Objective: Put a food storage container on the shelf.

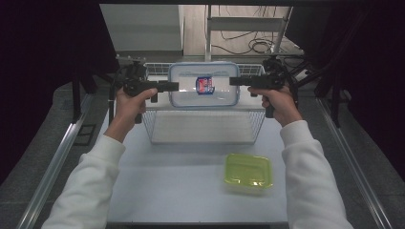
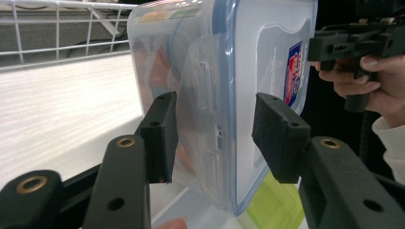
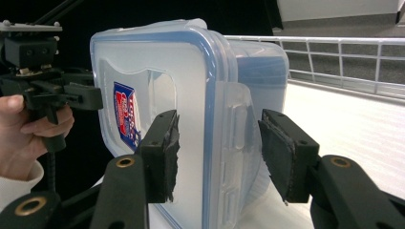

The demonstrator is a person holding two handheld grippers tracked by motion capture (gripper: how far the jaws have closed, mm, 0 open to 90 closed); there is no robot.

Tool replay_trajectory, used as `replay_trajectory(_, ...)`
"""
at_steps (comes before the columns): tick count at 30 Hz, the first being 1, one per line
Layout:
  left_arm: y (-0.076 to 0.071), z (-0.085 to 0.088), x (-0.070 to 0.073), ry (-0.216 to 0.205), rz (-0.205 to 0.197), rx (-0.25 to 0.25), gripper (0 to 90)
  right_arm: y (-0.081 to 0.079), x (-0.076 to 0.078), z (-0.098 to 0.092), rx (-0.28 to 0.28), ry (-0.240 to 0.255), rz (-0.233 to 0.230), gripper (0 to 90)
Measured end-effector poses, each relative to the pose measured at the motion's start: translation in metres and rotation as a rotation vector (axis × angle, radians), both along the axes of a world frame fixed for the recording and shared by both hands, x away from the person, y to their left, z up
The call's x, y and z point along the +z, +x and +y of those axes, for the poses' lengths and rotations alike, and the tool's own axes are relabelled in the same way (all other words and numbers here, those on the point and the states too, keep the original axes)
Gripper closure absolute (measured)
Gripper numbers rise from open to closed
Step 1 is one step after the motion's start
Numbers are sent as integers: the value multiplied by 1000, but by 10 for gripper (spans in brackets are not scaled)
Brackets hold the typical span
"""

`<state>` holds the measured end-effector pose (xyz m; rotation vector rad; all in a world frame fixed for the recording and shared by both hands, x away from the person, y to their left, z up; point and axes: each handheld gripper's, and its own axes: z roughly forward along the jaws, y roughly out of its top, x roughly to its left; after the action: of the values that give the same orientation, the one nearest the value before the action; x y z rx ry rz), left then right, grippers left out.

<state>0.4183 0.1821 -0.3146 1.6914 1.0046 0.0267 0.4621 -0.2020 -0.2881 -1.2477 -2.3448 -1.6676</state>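
Observation:
A clear plastic box (image 1: 204, 93) with a blue-rimmed lid and a red-and-blue label hangs level above the back of a white wire basket (image 1: 152, 125). My left gripper (image 1: 175, 87) is shut on the box's left end and my right gripper (image 1: 233, 81) on its right end. In the left gripper view the box (image 2: 248, 57) stands on edge between the black pads (image 2: 161, 136), at a side latch, and the left gripper (image 2: 215, 138) grips there. The right gripper view shows the right gripper (image 3: 217, 155) closed over the box (image 3: 157, 67) at the opposite latch.
A lime-green shallow container (image 1: 248, 172) lies on the white table (image 1: 172, 186) near its front right. The basket's wire rim (image 2: 57, 28) (image 3: 344, 47) runs behind the box. Dark curtains flank the table, and metal rails run along both sides.

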Motion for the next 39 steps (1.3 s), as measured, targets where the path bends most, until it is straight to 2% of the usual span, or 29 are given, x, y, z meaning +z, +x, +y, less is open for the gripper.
replay_trajectory(1, 2, 0, 0, -10, 14, 0, 519, 1, 0, 0, -4, 0, 6, 483)
replay_trajectory(10, 15, 2, -1, -62, 61, 14, 511, 6, -2, 0, -34, 20, 37, 478)
replay_trajectory(16, 23, 3, -4, -96, 97, 34, 501, 12, -3, 3, -82, 33, 69, 470)
replay_trajectory(17, 24, 3, -4, -97, 100, 39, 491, 14, -4, 4, -100, 23, 65, 462)
replay_trajectory(20, 28, 4, -7, -115, 116, 41, 487, 15, -5, 5, -116, 31, 72, 458)
replay_trajectory(21, 29, 4, -8, -118, 119, 51, 464, 15, -6, 6, -135, 13, 66, 470)
replay_trajectory(23, 31, 2, -8, -82, 113, 82, 447, 15, -6, 7, -147, 2, 66, 489)
replay_trajectory(25, 33, -3, -10, -41, 108, 90, 402, 14, -8, 12, -188, -45, 66, 468)
replay_trajectory(27, 33, -4, -10, -30, 104, 105, 373, 13, -8, 13, -194, -55, 68, 466)
replay_trajectory(29, 34, -3, -10, -22, 104, 140, 290, 11, -8, 13, -195, -59, 67, 467)
replay_trajectory(31, 33, 0, -8, -18, 92, 136, 283, 8, -5, 11, -195, -51, 55, 471)
replay_trajectory(34, 27, 4, -3, -4, 62, 158, 283, 2, 1, 6, -196, -45, 40, 470)
replay_trajectory(37, 14, 6, 3, 24, 17, 154, 366, -4, 6, -1, -196, -40, 27, 471)
replay_trajectory(38, 10, 6, 5, 27, 8, 150, 415, -7, 6, -3, -192, -34, 23, 471)
replay_trajectory(39, 0, 5, 8, 41, -17, 119, 508, -11, 6, -7, -180, -33, 23, 467)
